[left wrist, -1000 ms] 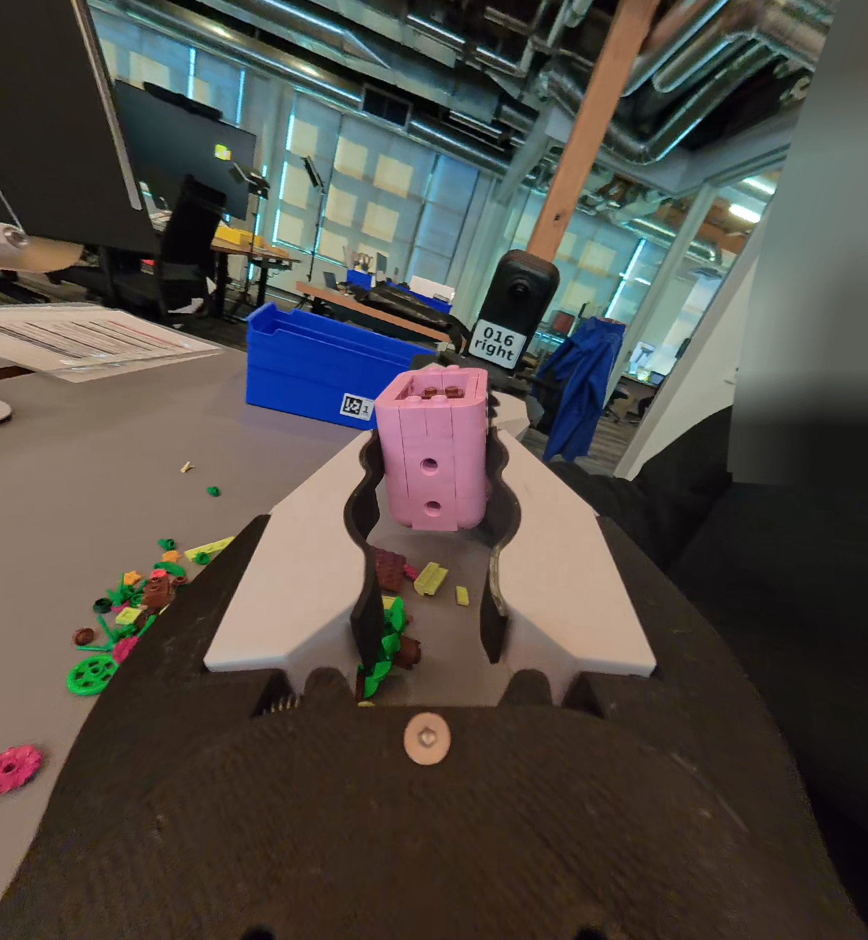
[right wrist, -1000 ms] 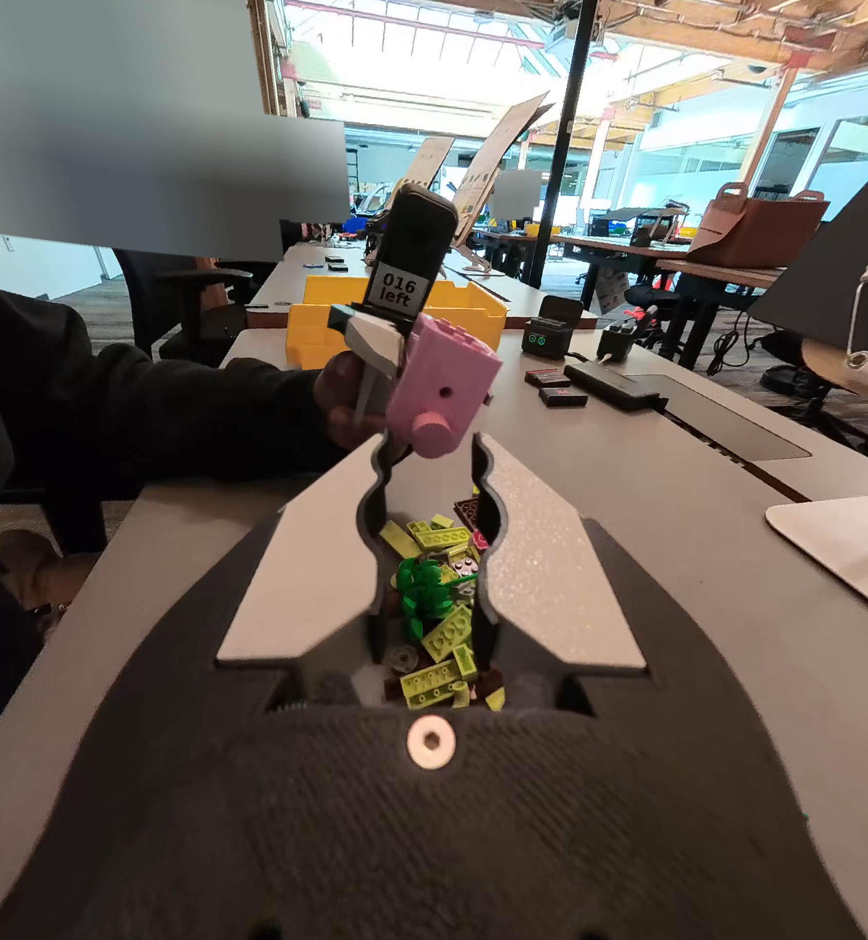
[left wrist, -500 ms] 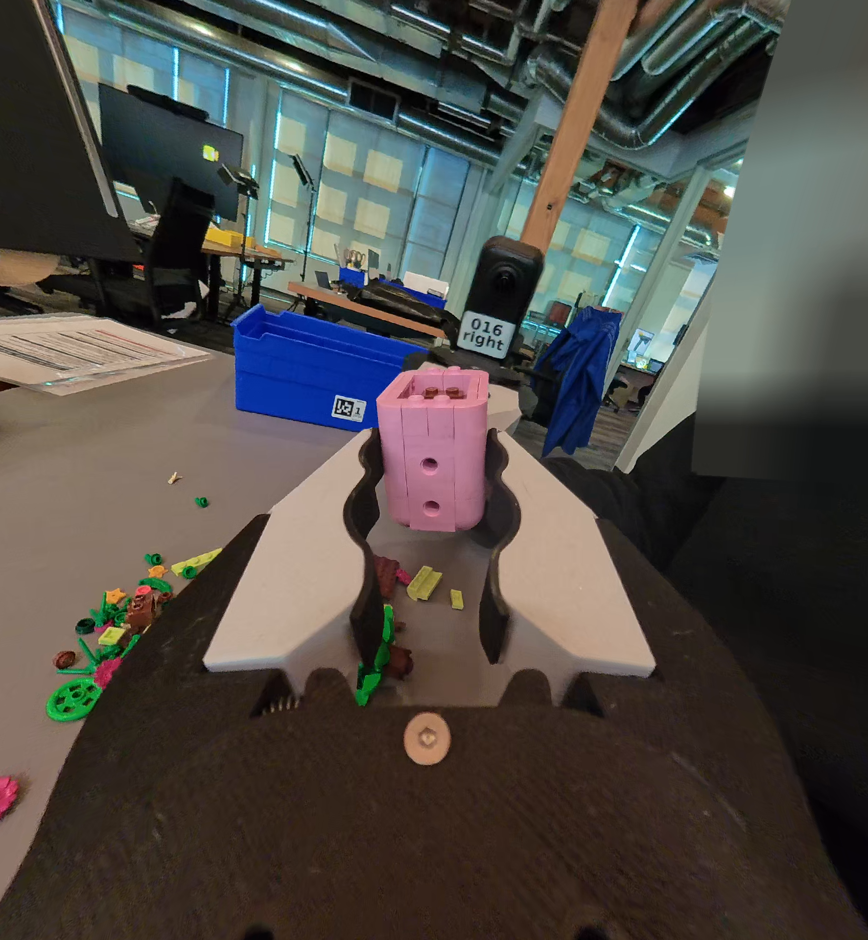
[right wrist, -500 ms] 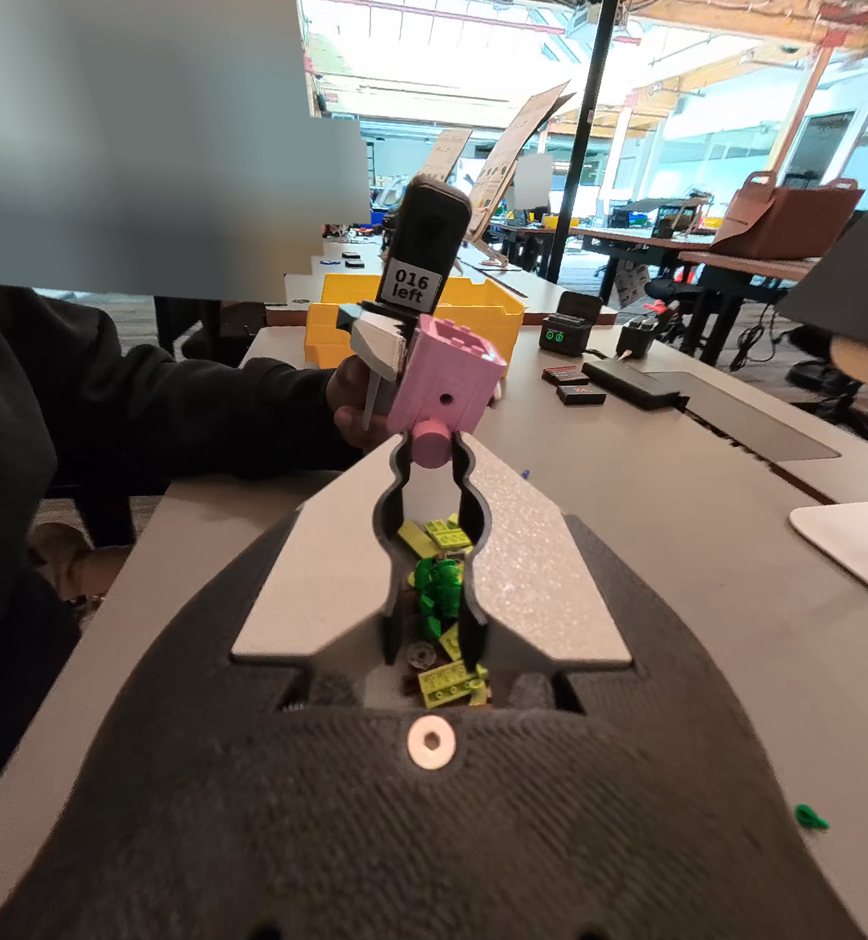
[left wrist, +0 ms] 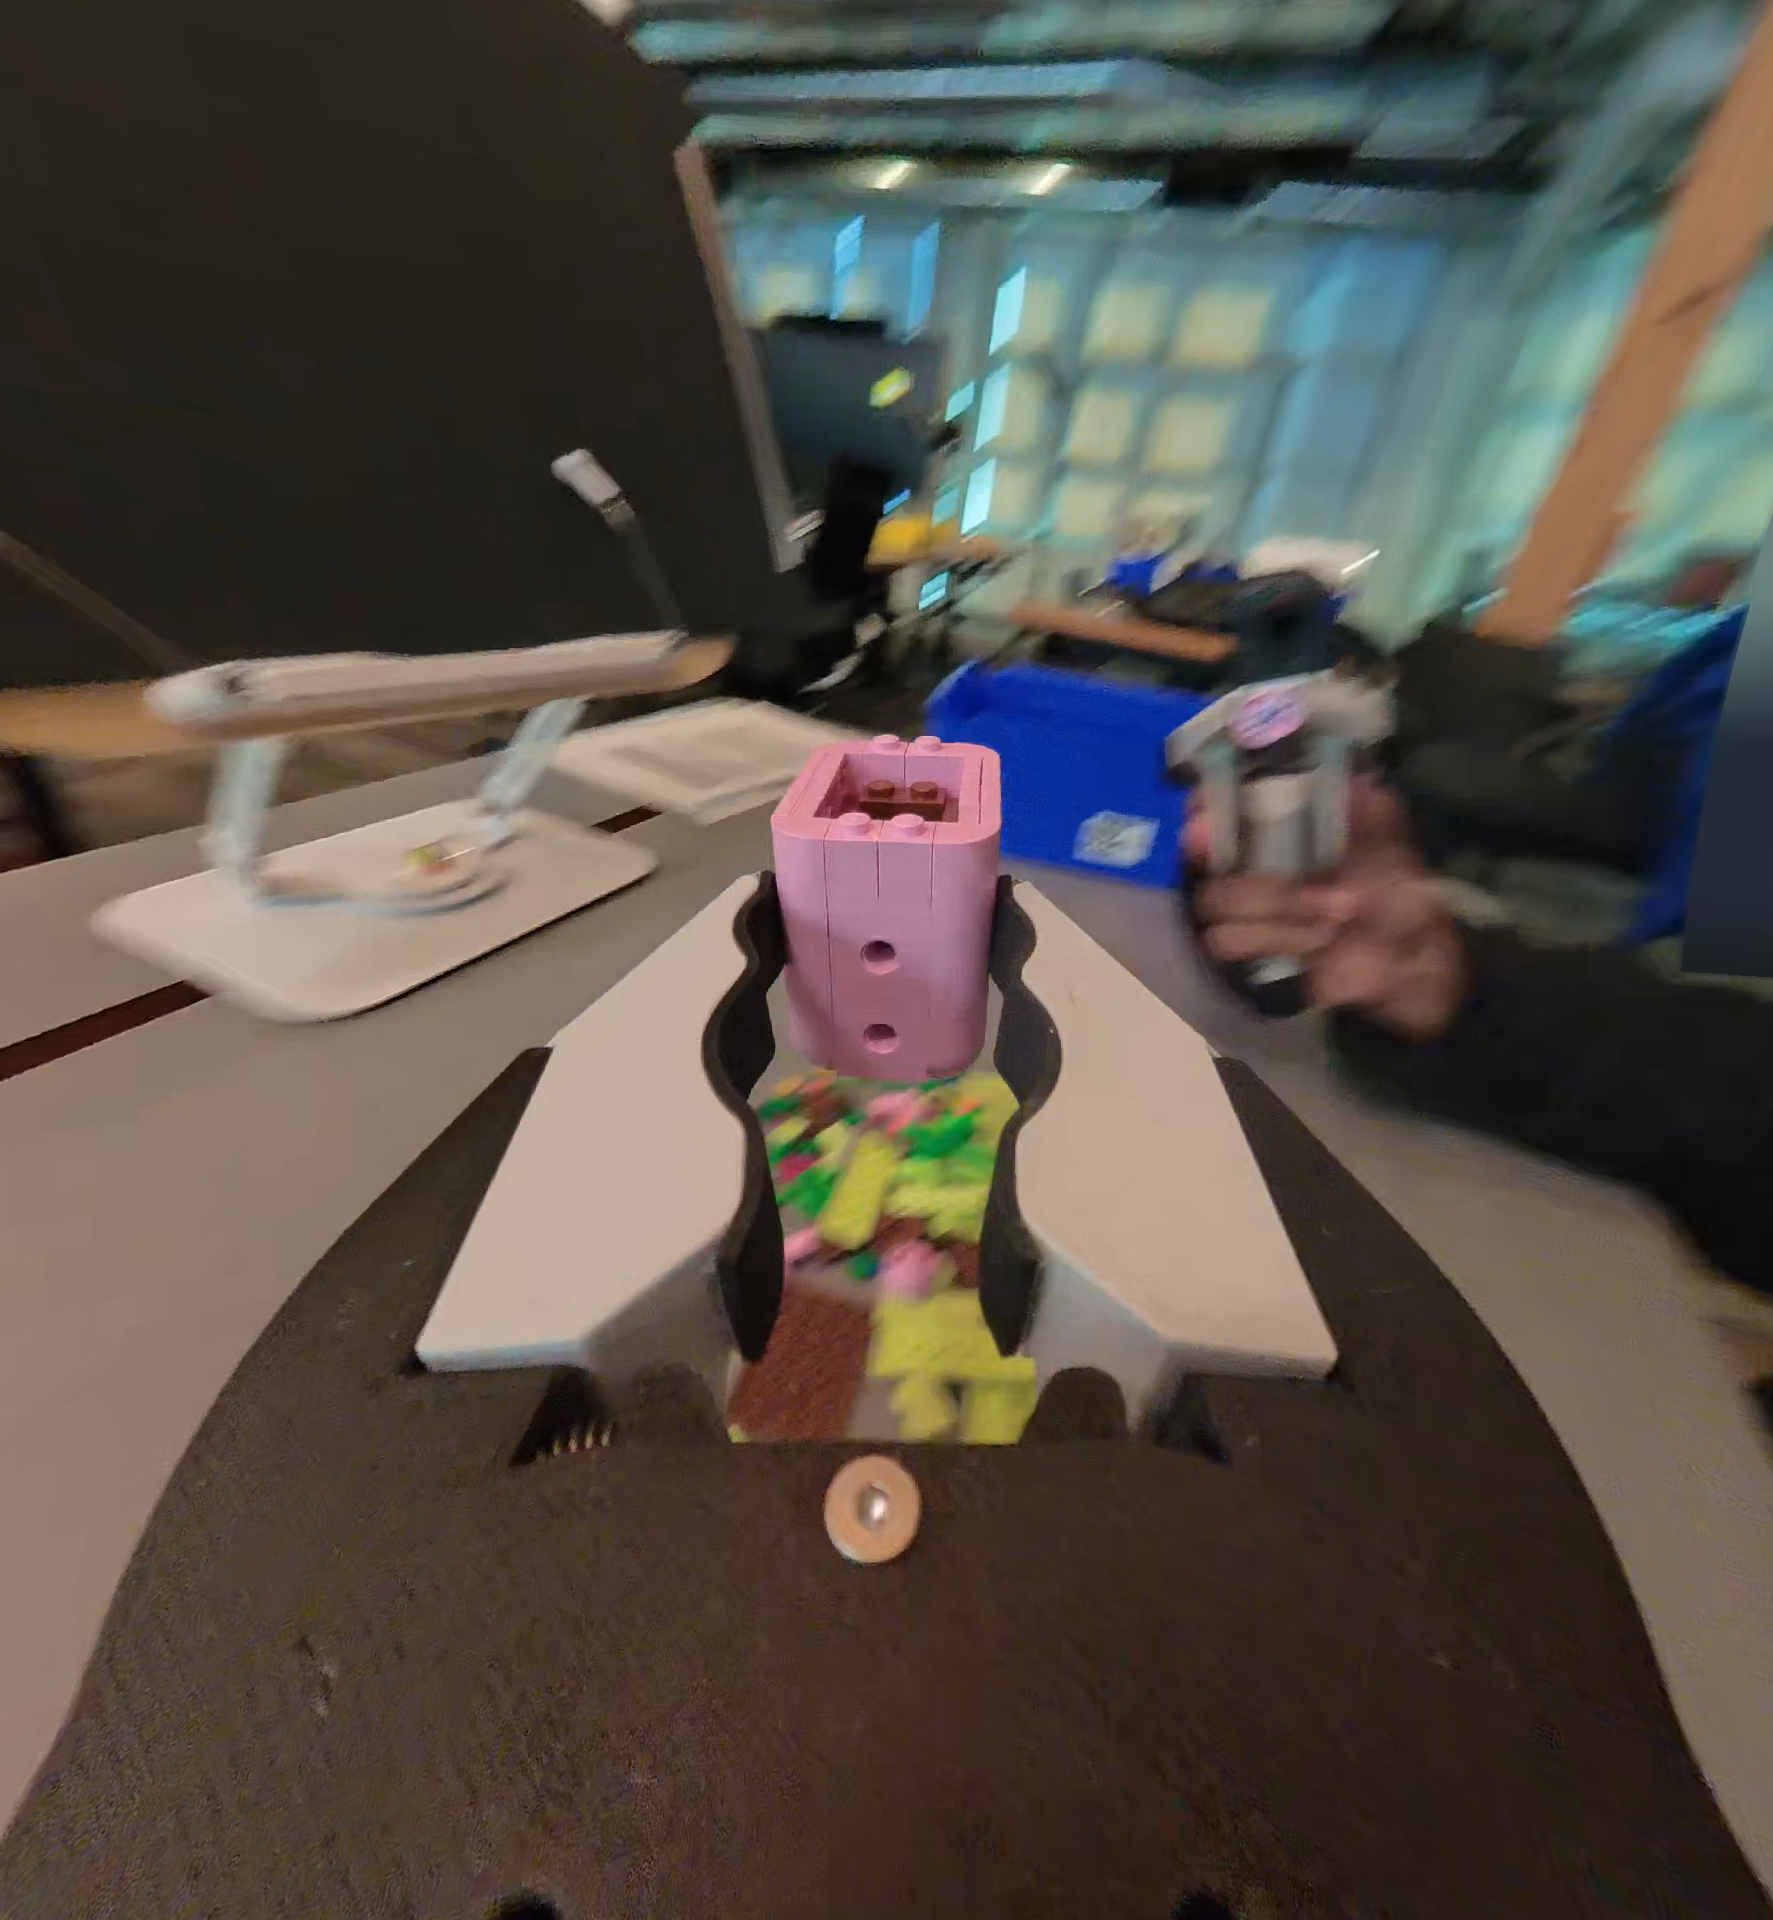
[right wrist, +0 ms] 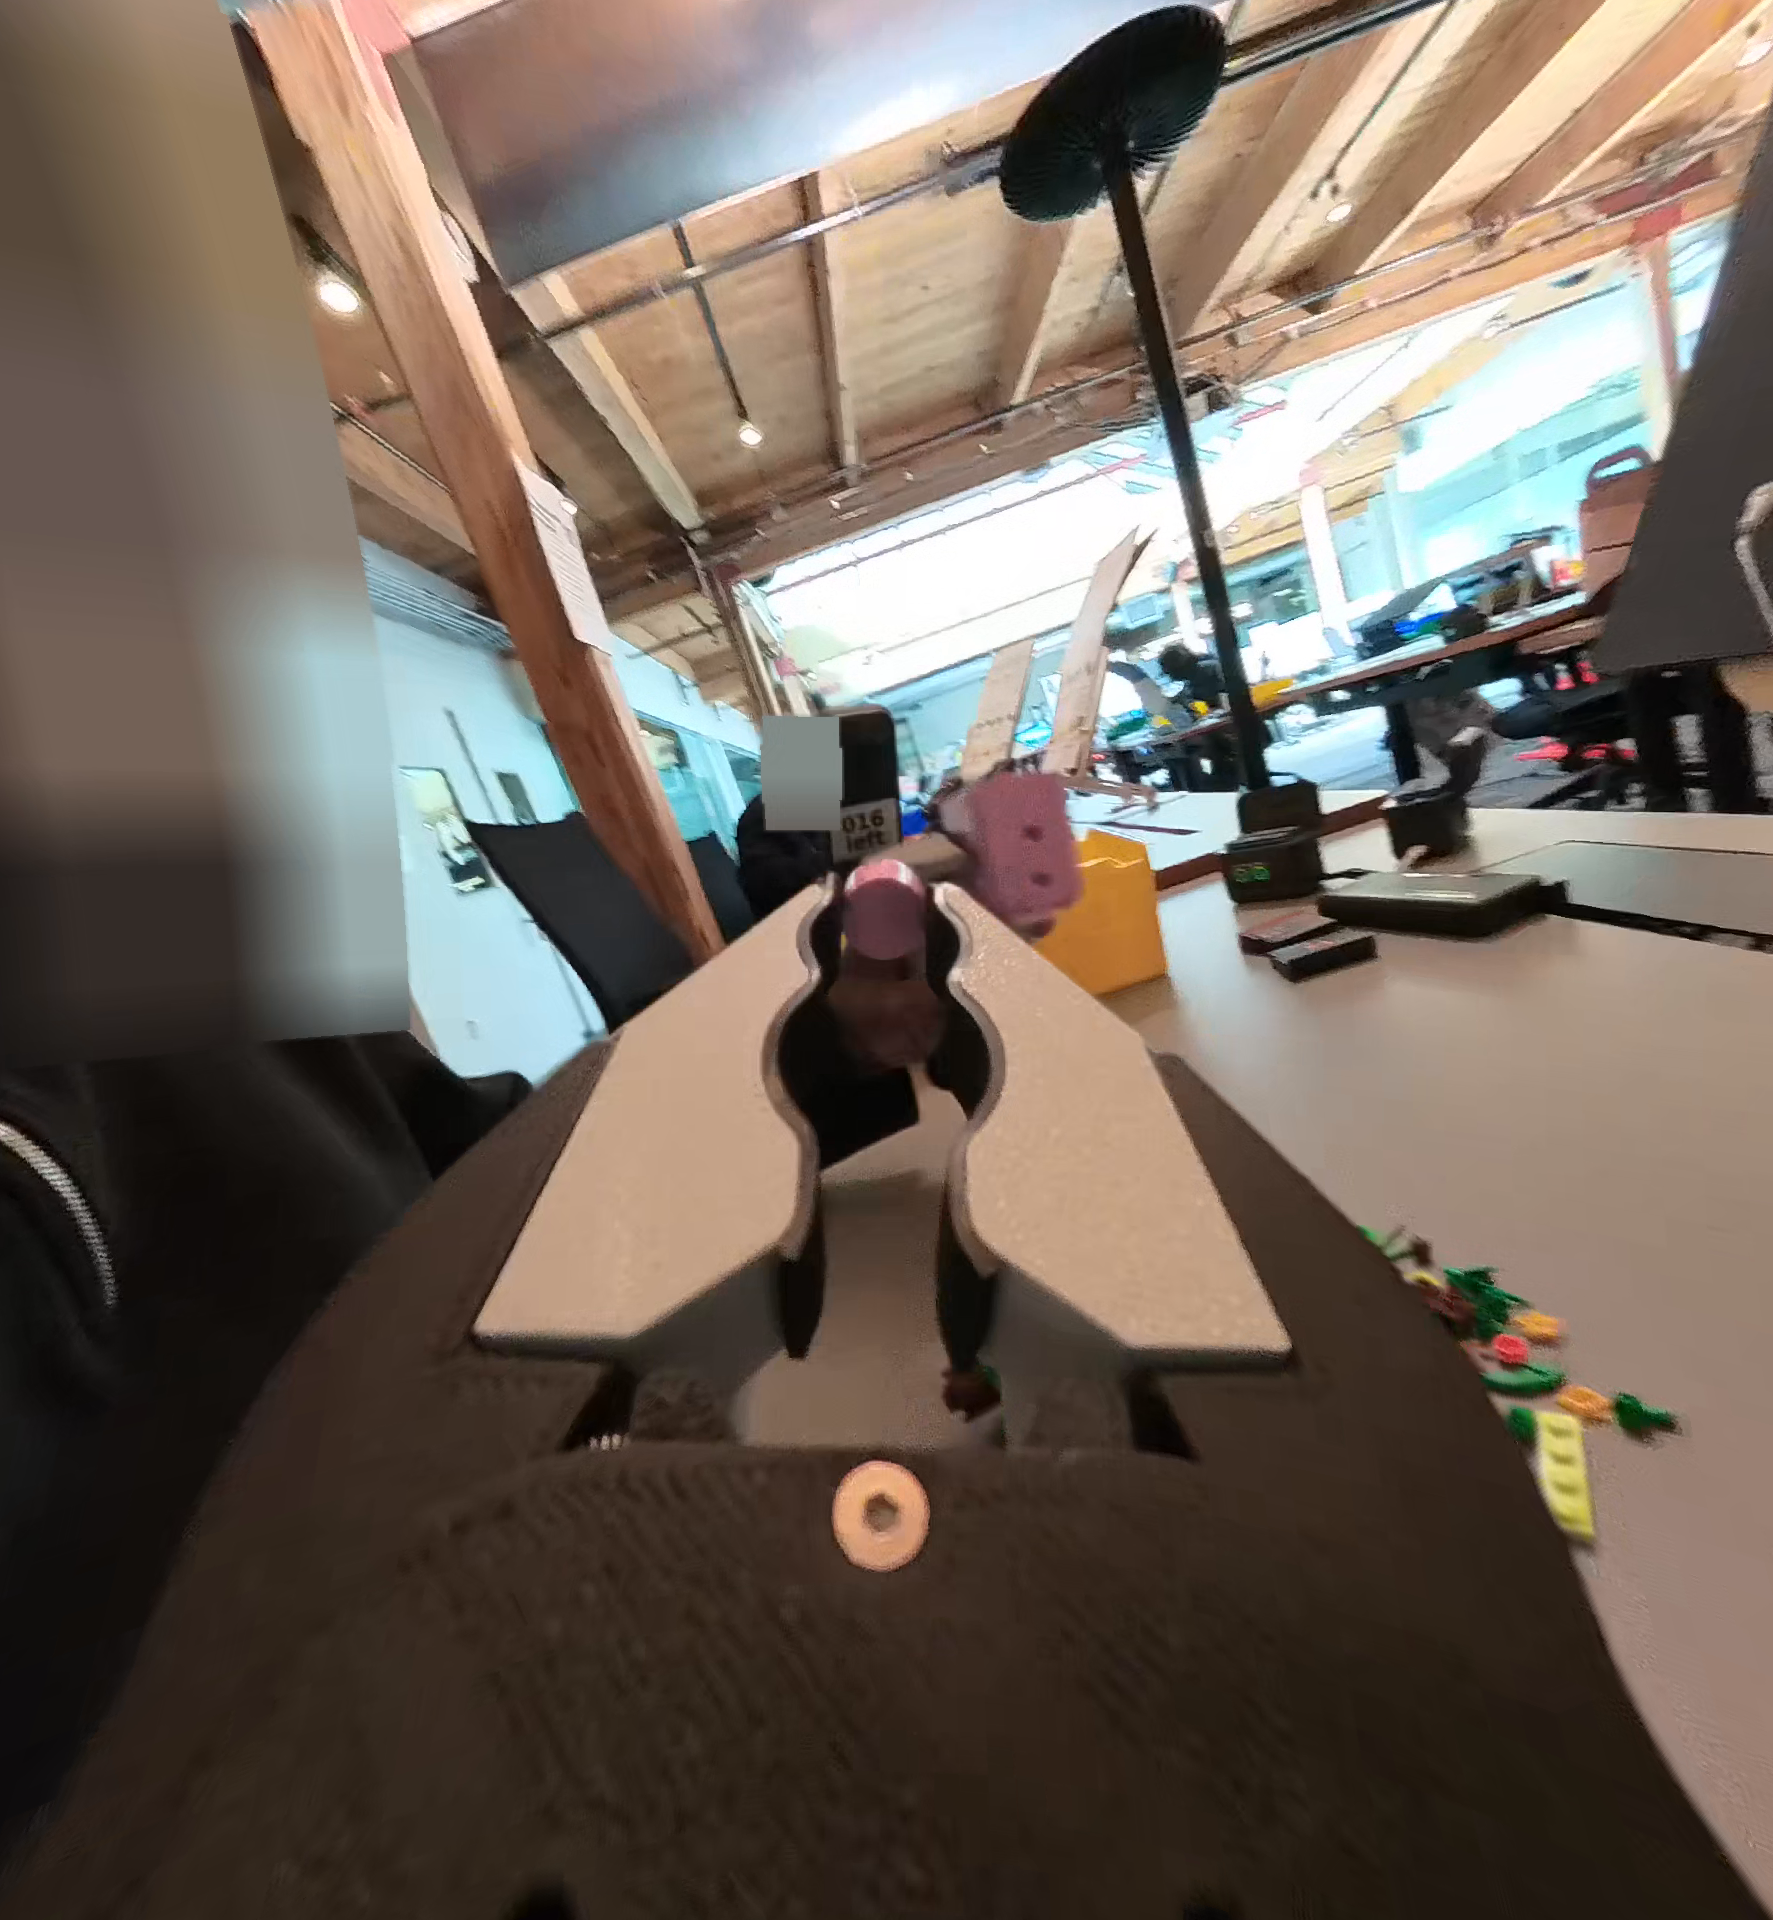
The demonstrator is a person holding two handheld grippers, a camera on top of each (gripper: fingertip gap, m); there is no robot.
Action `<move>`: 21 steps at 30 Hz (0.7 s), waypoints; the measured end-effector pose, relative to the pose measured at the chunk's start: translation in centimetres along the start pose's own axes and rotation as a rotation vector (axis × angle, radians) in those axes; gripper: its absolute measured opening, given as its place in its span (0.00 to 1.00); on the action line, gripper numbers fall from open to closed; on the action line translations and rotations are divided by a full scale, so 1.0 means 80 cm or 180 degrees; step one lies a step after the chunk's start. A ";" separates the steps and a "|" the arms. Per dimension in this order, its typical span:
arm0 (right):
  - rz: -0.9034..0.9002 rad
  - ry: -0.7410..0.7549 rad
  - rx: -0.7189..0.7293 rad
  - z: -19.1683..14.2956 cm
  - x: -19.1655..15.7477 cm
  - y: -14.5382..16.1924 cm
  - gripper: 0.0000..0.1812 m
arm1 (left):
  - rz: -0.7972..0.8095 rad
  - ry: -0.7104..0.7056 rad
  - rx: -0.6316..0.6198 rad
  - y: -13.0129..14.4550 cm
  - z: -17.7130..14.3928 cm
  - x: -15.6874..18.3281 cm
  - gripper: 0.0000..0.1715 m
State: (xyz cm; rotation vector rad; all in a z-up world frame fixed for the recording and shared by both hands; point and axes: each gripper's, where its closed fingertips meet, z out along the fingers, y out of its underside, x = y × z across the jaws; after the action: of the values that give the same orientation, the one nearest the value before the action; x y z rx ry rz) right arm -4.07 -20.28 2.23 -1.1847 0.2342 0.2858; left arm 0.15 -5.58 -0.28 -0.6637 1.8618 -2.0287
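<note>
My left gripper [left wrist: 884, 935] is shut on a pink brick-built block [left wrist: 884, 904] with two side holes and an open top showing brown studs. It holds the block upright above a blurred pile of loose bricks [left wrist: 892, 1195]. My right gripper [right wrist: 884, 920] is shut on a small pink round peg [right wrist: 882, 920], held in the air apart from the block. The block also shows in the right wrist view [right wrist: 1022, 868], just beyond and right of the peg. The right gripper shows far right in the left wrist view [left wrist: 1266, 800], held by a hand.
A grey table [left wrist: 82, 1195] carries a white monitor stand base [left wrist: 373, 925] and a blue bin [left wrist: 1048, 779]. In the right wrist view there are a yellow bin [right wrist: 1110, 935], small black devices [right wrist: 1433, 894], and scattered green and yellow bricks [right wrist: 1526, 1382] at right. A dark sleeve [right wrist: 134, 1247] is at left. One gripper's finger ends stand about 15 cm off the other's.
The right gripper closed on the pink peg and pulled it off the block, moving back and tilting up. The left gripper swung left with the block, now over the brick pile.
</note>
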 end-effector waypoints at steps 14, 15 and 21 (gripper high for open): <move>0.0345 0.0121 0.0249 -0.009 0.020 -0.008 0.06 | -0.0160 -0.1511 -0.1337 0.114 -0.098 -0.144 0.22; 0.0299 0.0159 0.0186 -0.007 0.021 -0.004 0.06 | -0.0220 -0.1469 -0.1314 0.114 -0.097 -0.141 0.22; 0.0174 0.0215 0.0008 0.001 0.019 0.007 0.06 | -0.0179 -0.1453 -0.1723 0.138 -0.099 -0.135 0.22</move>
State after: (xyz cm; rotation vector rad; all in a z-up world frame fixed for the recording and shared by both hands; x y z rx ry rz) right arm -2.83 -19.89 1.26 -1.1880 0.3261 0.2937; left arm 4.20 5.51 -12.94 -1.2073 2.1026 -1.2350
